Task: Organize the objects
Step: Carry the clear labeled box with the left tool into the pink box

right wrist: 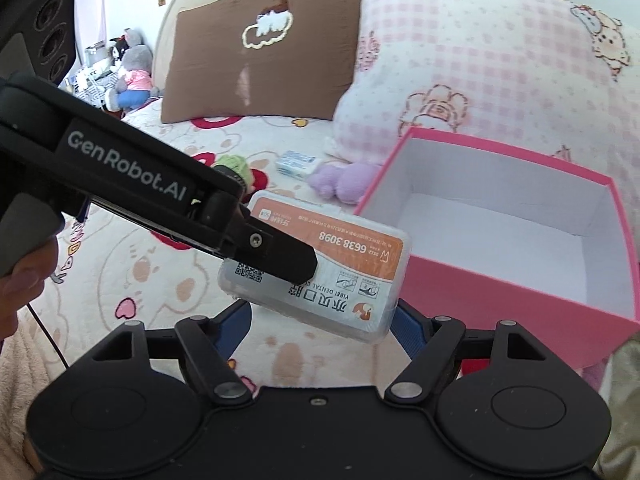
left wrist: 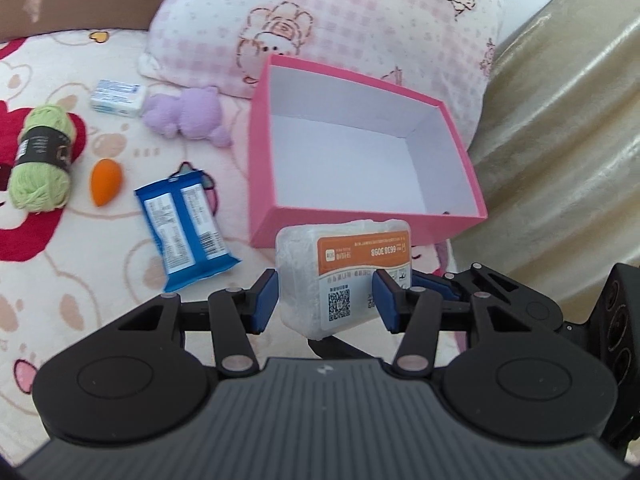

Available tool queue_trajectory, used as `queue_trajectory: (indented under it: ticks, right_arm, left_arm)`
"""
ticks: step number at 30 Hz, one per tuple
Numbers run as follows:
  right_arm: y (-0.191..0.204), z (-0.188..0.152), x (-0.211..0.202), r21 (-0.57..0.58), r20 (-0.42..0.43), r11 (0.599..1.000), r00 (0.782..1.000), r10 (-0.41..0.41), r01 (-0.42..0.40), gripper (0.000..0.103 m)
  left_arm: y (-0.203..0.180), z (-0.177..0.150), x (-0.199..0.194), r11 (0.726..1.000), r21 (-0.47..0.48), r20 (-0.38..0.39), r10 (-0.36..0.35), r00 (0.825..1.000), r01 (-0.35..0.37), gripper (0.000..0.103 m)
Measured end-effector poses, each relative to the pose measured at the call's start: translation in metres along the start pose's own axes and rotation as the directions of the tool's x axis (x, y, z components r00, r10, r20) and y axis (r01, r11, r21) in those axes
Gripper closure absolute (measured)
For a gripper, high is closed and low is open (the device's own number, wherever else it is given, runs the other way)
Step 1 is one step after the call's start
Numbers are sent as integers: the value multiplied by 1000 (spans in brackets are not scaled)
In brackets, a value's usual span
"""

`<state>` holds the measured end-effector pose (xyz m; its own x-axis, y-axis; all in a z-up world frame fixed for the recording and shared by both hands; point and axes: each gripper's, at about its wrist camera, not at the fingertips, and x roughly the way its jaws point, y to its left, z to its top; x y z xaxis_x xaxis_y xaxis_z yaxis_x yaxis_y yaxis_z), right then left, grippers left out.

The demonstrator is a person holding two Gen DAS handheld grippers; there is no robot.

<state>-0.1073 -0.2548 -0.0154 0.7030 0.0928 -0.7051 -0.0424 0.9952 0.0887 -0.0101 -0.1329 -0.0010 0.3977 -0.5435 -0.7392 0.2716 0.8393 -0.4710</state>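
Jaws of the left gripper [left wrist: 326,300] were pinching a clear plastic dental floss box [left wrist: 346,272] with an orange and white label, its blue pads [left wrist: 264,300] pressed against the box's two sides and holding it tilted in the air above the bed [left wrist: 80,280], just in front of the near wall of the pink box [left wrist: 360,224]. Seen from the right wrist, the same floss box [right wrist: 320,276] hung between the cameras with the left gripper's black finger lying across its label. The right gripper [right wrist: 320,330] sat just below and behind it with its jaws spread wide, the blue pads [right wrist: 408,332] showing on either side of the box without clearly touching it. The pink box stood open toward the bed's head end, white inside, its far wall against a pink checked pillow [left wrist: 340,20] and its right side next to a gold quilted cover [left wrist: 560,140]. On the bedspread to the left of the pink box lay a blue packet [left wrist: 186,228], an orange sponge [left wrist: 105,182], a skein of green yarn [left wrist: 42,156], a purple plush toy [left wrist: 188,114] and a small white and blue box [left wrist: 118,98]. A brown pillow [right wrist: 264,40] leaned at the head of the bed.
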Motion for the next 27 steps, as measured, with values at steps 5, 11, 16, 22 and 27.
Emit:
queue_trajectory:
  ticks: [5, 11, 16, 22, 27]
  right_arm:
    - [-6, 2, -6, -21, 14, 998, 998, -53, 54, 23]
    - [-15, 3, -14, -24, 36, 997, 997, -73, 74, 23]
    - [-22, 5, -18, -5, 42, 997, 996, -78, 78, 23]
    - [-34, 13, -21, 11, 26, 995, 995, -95, 95, 23]
    - [-47, 21, -20, 11, 14, 993, 993, -117, 117, 23]
  left_arm:
    - [-10, 8, 5, 999, 1, -3, -38, 999, 38, 53]
    - [-23, 12, 5, 999, 27, 2, -37, 999, 36, 53]
    - [-30, 20, 8, 999, 33, -3, -43, 999, 43, 53]
    - [-39, 33, 20, 998, 34, -12, -61, 998, 62, 53]
    - [-43, 47, 34, 996, 22, -14, -89, 996, 90, 53]
